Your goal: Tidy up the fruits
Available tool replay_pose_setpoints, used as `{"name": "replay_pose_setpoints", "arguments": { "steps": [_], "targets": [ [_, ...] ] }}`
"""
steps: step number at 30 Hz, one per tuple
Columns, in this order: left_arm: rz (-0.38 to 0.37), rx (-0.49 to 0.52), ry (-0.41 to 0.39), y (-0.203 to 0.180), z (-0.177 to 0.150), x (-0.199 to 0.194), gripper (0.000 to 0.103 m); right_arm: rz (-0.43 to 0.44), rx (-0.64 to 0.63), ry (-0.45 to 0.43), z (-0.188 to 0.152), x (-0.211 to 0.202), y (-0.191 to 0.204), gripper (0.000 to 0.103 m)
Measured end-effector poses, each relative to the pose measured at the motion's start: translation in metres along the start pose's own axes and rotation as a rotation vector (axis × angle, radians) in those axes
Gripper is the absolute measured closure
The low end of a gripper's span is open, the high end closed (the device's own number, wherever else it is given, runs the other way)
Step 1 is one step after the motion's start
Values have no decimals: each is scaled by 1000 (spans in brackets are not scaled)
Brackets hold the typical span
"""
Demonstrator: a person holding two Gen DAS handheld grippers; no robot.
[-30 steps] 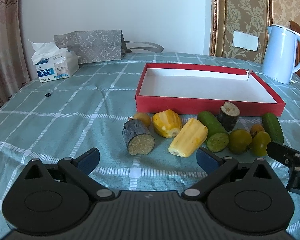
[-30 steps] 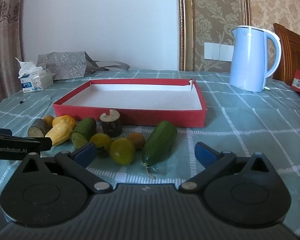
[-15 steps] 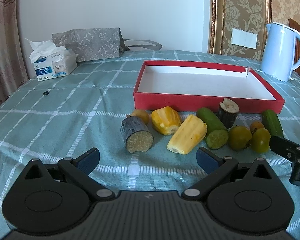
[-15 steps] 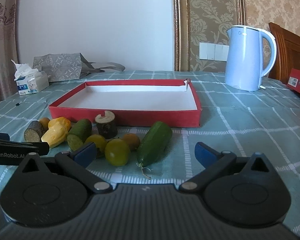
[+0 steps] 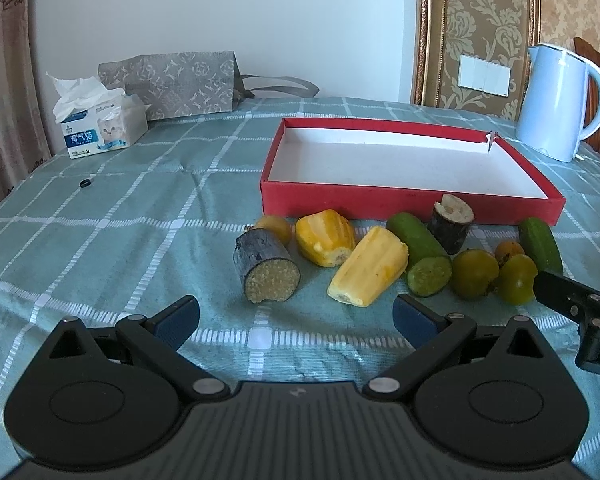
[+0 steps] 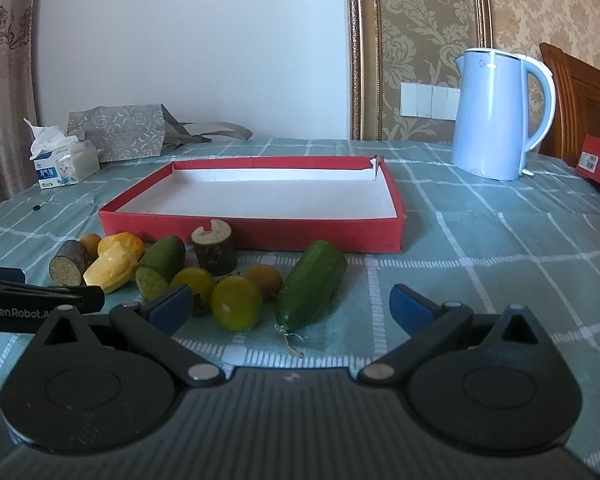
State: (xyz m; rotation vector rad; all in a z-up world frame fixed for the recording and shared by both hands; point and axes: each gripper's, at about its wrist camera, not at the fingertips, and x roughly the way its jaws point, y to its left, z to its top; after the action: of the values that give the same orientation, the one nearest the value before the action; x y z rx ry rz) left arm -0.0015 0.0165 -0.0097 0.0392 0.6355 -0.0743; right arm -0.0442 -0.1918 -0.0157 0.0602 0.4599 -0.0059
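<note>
Both grippers had moved a little closer to the fruit since a second before. The left gripper point(image 5: 296, 314) was wide open and held nothing, just in front of the dark cut piece point(image 5: 267, 265). The right gripper point(image 6: 291, 304) was wide open too, near the whole cucumber point(image 6: 311, 284). All the fruit lay on the green cloth point(image 5: 140, 216), just beside the red box point(image 5: 412, 199).

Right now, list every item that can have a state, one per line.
Left tongs: open, empty.
Right tongs: open, empty.
Red box: lidless, nothing inside.
Whole cucumber: uncut, lying on the cloth.
Cut cucumber: cut end toward the camera.
Kettle: upright, lid shut.
Tissue box: open, tissue sticking out.
</note>
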Motion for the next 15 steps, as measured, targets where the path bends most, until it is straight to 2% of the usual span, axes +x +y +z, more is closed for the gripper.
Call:
{"name": "replay_pose_setpoints", "arguments": {
  "steps": [15],
  "targets": [
    [-14,6,8,0,0,2,0,4,4,2,0,0,-1,0]
  ]
}}
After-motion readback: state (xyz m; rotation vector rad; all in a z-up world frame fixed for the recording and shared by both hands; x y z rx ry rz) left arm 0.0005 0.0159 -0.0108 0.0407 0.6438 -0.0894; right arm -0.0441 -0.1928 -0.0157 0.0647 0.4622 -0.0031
